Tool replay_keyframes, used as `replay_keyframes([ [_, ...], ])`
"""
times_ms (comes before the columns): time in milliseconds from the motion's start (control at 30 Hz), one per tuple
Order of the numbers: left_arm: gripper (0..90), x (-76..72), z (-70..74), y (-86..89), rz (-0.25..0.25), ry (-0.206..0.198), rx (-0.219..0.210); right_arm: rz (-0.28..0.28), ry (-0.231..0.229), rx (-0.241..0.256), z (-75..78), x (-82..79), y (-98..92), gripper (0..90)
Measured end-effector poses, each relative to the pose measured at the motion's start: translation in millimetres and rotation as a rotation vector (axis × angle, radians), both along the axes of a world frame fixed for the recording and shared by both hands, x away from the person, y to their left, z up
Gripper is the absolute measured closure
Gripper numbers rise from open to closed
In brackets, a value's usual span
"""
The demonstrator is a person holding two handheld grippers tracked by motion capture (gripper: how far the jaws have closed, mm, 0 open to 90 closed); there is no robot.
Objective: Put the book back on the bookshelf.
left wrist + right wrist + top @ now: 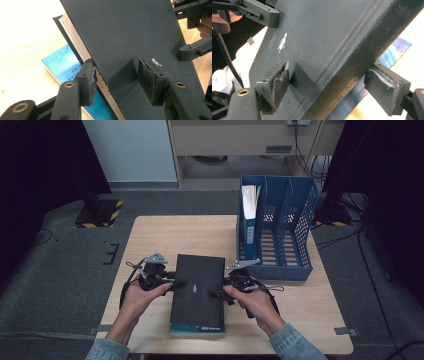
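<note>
Both grippers, left [175, 283] and right [218, 293], are clamped on the black book [198, 287] from opposite edges. It's sitting on a blue book [196, 330] on my table [165, 235], near the blue file rack [287, 227].

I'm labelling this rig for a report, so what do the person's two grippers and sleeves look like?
Both the left gripper and the right gripper are black, each topped with a grey three-cornered plate. A black cable trails from the left one. The fingers are angular black bars with brass-coloured pivot pins and worn, ribbed rubber pads. The person wears light blue denim sleeves.
</note>
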State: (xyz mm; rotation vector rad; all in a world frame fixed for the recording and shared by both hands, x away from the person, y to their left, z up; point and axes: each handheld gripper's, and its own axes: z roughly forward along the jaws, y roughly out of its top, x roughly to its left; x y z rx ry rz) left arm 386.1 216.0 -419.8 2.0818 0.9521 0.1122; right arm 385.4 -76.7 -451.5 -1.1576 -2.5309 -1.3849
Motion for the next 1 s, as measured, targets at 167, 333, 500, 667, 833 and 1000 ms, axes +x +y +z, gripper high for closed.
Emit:
replay_keyframes([
  [167, 53.2, -2.6, 6.9, 2.1, -0.002, -0.004, 0.015, 0.013, -0.011, -0.005, 5.9, -0.6, 0.3, 23.9],
  [333, 55.4, -1.7, 10.8, 3.8, 0.003, -0.010, 0.019, 0.014, -0.021, -0.014, 11.0, 2.2, 1.6, 25.7],
  [500, 56.5, 2.4, 16.0, 4.5, 0.016, -0.020, 0.029, 0.012, -0.027, -0.029, 15.5, 7.5, 4.3, 26.7],
  [667, 58.9, 5.6, 20.4, 6.0, 0.022, -0.027, 0.030, 0.012, -0.031, -0.037, 20.3, 11.5, 5.5, 28.4],
  [833, 59.8, 9.4, 24.2, 7.3, 0.020, -0.022, 0.050, 0.015, -0.037, -0.050, 23.9, 17.9, 8.4, 28.9],
  [1000, 60.2, 10.3, 24.8, 7.5, 0.022, -0.024, 0.049, 0.014, -0.035, -0.049, 24.8, 20.1, 8.8, 29.5],
])
